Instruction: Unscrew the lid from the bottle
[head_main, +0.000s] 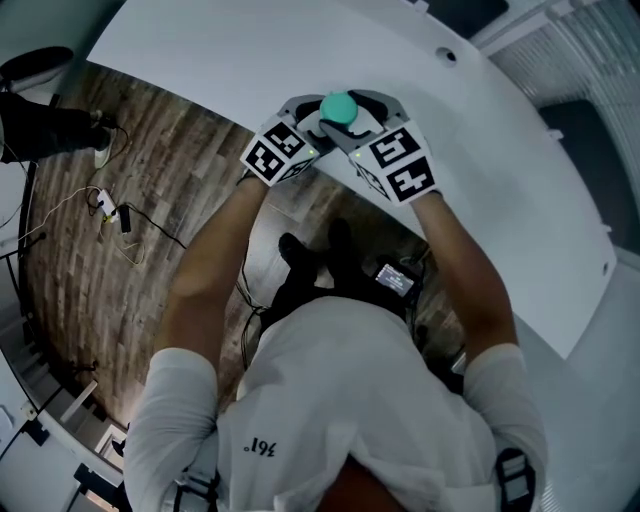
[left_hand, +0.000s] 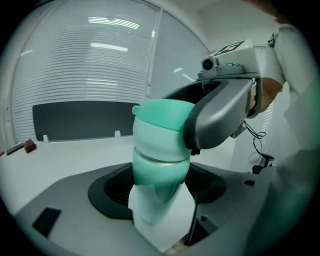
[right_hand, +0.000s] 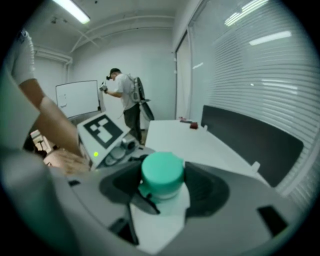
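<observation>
A teal bottle (left_hand: 159, 172) with a teal lid (left_hand: 161, 116) is held upright between both grippers near the white table's near edge. My left gripper (left_hand: 160, 200) is shut on the bottle's body. My right gripper (right_hand: 162, 187) is shut on the lid (right_hand: 161, 171), and its grey jaw reaches in from the right in the left gripper view. In the head view the lid (head_main: 338, 106) shows as a teal disc between the left gripper (head_main: 312, 118) and the right gripper (head_main: 358, 118), whose marker cubes sit on either side. The bottle's lower part is hidden there.
The white table (head_main: 300, 50) stretches ahead, with a dark panel (left_hand: 75, 120) along its far edge and a small red item (right_hand: 194, 125) on it. Wooden floor with cables (head_main: 110, 210) lies to the left. Another person (right_hand: 125, 100) stands by a whiteboard (right_hand: 76, 98).
</observation>
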